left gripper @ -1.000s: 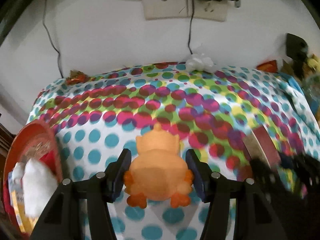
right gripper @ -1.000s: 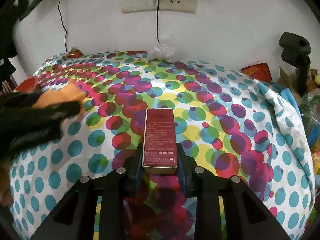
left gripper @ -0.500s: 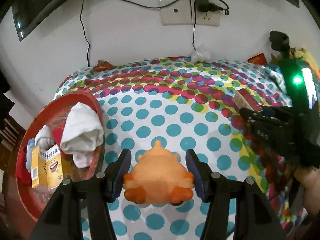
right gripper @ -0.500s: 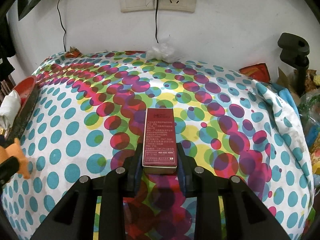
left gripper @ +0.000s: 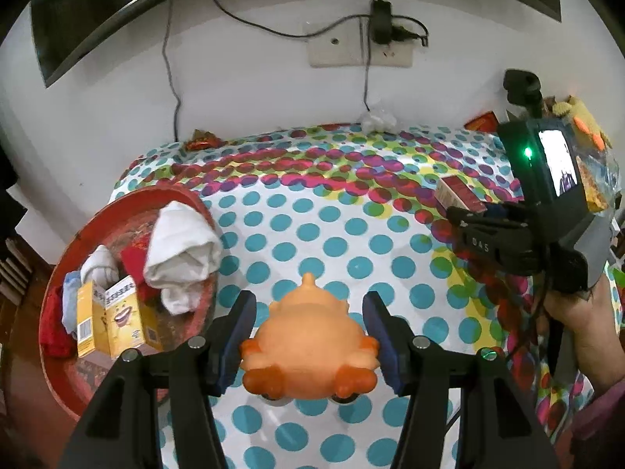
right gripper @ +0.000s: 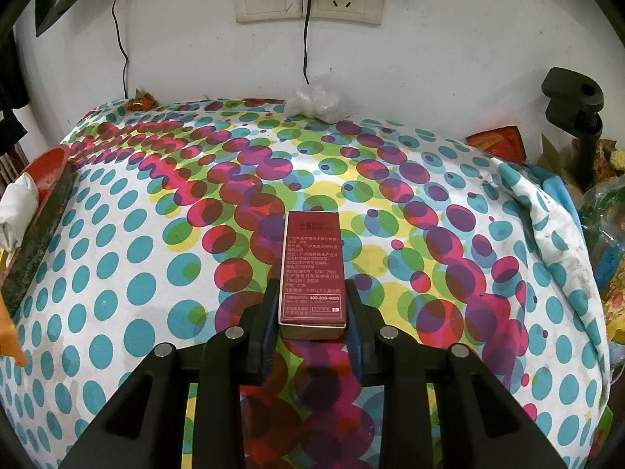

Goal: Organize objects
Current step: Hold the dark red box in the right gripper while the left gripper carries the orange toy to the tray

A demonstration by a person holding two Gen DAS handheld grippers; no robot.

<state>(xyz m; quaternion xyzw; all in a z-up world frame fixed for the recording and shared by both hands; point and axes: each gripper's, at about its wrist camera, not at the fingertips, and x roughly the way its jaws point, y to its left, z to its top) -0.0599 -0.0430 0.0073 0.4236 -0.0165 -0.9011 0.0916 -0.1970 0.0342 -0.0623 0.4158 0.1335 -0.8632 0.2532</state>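
Note:
An orange rubber toy animal (left gripper: pixel 312 336) hangs just above the dotted tablecloth (left gripper: pixel 312 234), with my left gripper (left gripper: pixel 310 334) shut on its sides. To its left lies a round red tray (left gripper: pixel 78 371) holding white cloths (left gripper: pixel 183 250), a yellow carton (left gripper: pixel 113 320) and red items. My right gripper (right gripper: pixel 312 314) is shut on the near end of a dark red box (right gripper: pixel 312 265) low over the cloth. In the left wrist view that gripper (left gripper: pixel 461 211) and the dark red box (left gripper: pixel 455 191) appear at the right, held by a hand (left gripper: pixel 586 324).
The red tray's rim (right gripper: pixel 47 195) reaches the table's left edge. Crumpled white plastic (right gripper: pixel 316 101) and a candy wrapper (right gripper: pixel 140 101) lie along the back wall under a socket with cables. A red packet (right gripper: pixel 496 140), a black clamp stand (right gripper: pixel 574 117) and clutter crowd the right side.
My left gripper has carried the orange toy back and to the left, and slightly up, so the red tray now shows beside it. The right gripper and its box have stayed put.

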